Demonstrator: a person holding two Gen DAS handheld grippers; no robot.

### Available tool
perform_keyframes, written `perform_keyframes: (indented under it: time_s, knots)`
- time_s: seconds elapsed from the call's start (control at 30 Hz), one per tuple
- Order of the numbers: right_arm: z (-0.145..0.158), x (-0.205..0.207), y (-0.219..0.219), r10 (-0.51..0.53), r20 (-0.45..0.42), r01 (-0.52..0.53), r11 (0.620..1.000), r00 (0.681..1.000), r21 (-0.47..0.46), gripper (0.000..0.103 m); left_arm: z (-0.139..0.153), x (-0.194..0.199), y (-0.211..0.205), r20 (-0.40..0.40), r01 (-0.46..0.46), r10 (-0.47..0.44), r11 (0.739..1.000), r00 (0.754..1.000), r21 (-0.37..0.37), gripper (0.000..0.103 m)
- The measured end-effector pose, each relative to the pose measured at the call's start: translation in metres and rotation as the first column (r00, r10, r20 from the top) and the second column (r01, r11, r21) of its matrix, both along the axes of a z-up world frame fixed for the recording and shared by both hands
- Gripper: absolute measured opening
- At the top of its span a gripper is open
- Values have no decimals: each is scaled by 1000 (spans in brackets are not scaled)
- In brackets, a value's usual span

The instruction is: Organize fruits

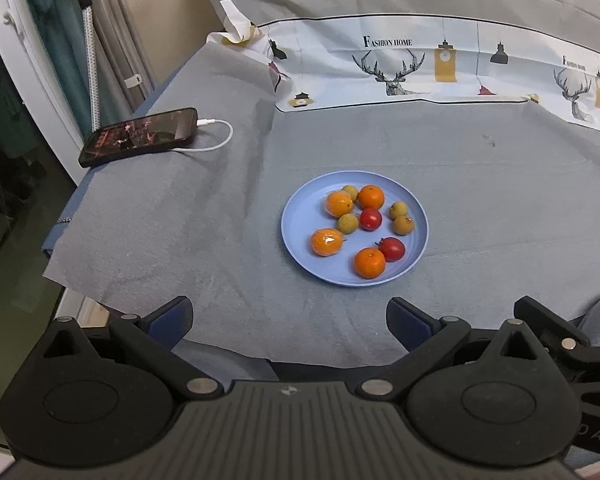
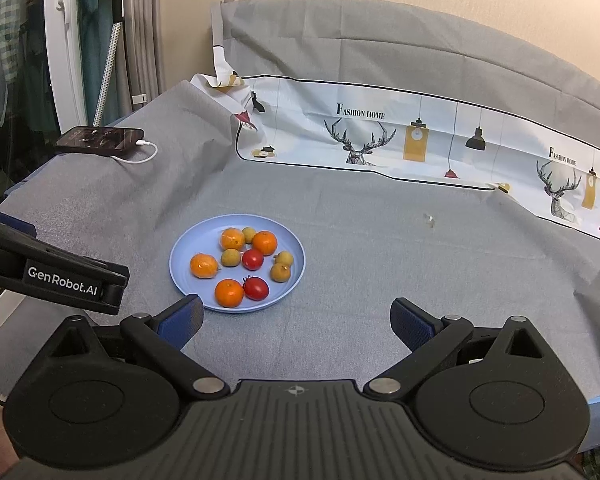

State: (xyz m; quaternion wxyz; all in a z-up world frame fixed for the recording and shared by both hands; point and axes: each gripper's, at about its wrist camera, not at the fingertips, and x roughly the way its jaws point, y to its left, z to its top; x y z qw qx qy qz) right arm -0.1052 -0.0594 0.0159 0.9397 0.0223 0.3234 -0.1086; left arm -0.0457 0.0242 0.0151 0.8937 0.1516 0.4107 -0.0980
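left hand-held gripper (image 1: 290, 322) spread wide, empty | right hand-held gripper (image 2: 296, 322) likewise agape, empty | blue plate (image 1: 300, 216) of mixed fruits on grey surface (image 1: 500, 208), ahead of both | sits ahead-left of right, slightly ahead-right of left; right's left fingertip nearly at rim, likely nearer
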Motion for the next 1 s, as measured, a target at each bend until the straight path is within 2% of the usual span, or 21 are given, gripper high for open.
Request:
perform_keyframes:
  time_s: [1.0]
  knots:
    - [-4, 2, 3, 24, -6, -24, 1000, 1000, -11, 102, -2, 2, -3, -9, -6, 6, 1000, 1000, 20, 103]
